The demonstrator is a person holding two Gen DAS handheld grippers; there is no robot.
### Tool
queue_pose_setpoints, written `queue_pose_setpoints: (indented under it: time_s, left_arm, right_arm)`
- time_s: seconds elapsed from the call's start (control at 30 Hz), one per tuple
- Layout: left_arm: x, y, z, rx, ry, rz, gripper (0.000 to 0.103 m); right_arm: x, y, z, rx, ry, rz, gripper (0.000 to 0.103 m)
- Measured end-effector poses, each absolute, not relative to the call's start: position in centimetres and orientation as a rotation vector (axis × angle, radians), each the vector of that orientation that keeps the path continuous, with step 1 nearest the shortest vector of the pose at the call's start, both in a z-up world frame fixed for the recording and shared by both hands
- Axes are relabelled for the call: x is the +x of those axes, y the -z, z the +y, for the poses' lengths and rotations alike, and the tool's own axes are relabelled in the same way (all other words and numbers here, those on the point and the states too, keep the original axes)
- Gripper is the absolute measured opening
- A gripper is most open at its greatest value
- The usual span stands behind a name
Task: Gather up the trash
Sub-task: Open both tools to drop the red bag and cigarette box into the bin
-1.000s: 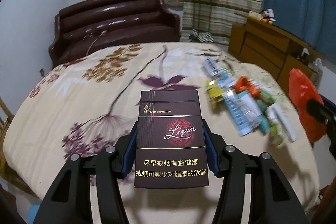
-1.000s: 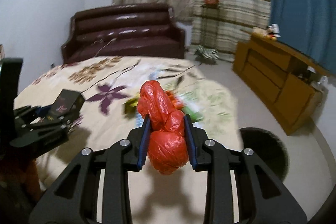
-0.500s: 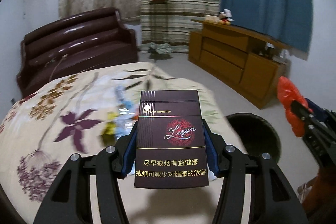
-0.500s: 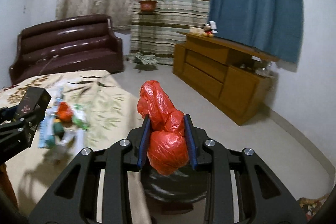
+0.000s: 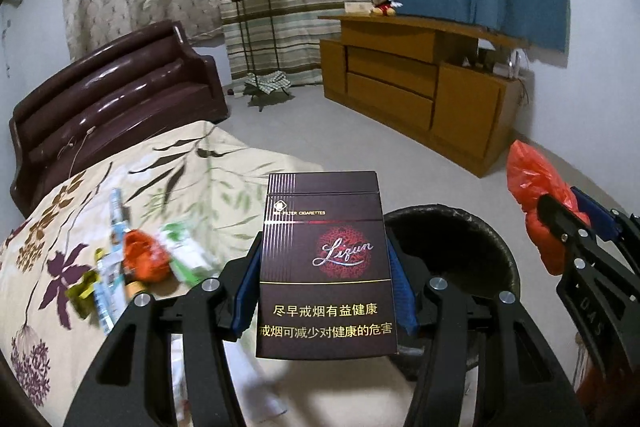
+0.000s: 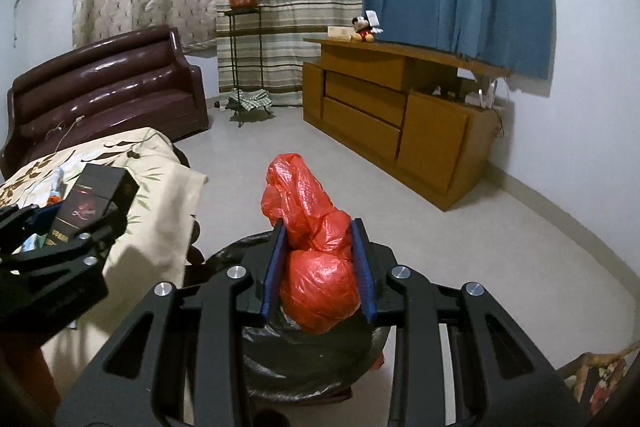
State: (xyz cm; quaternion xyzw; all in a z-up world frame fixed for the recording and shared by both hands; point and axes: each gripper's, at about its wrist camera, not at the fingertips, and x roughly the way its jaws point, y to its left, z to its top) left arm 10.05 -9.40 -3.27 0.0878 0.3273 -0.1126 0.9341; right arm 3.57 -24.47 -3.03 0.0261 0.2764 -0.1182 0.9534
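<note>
Maroon cardboard cigarette pack (image 5: 326,263) with gold lettering stands upright between the blue pads of the left gripper (image 5: 325,283), clamped on both narrow sides and rising well past the fingertips. Just beyond and to the right of that claw gapes the round black-lined trash bin (image 5: 476,243) on the pale floor. The right gripper (image 6: 319,273) pinches a crumpled red plastic bag (image 6: 316,259) — the bag bulges above and below its pads, directly over the bin's liner (image 6: 304,359). Left of the left claw, loose wrappers (image 5: 140,267) lie near the edge of the floral-clothed table (image 5: 60,227). Bare floor stretches ahead to the wooden cabinet (image 6: 392,115) — wide room
</note>
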Motion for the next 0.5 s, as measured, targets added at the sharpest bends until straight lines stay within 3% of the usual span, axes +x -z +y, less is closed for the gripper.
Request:
queue_pose_setpoints:
  time_s: [0.23,0.37,0.5]
  left_arm:
    - [11.9,4.5,-11.7,0.220,0.211,0.700,0.055]
    - [12.6,5.0,-12.0,0.213,0.189,0.720,0.070]
    - [13.0,4.9,-12.0,0.206,0.189,0.729,0.073]
  right_arm:
    - [5.3,4.8,-26.5,0.093,0.236,0.590,0.032]
    - [5.7,5.3,-27.5,0.117,0.239,0.593,0.044]
    - [5.8,5.5,-27.9,0.125,0.254,0.596,0.046]
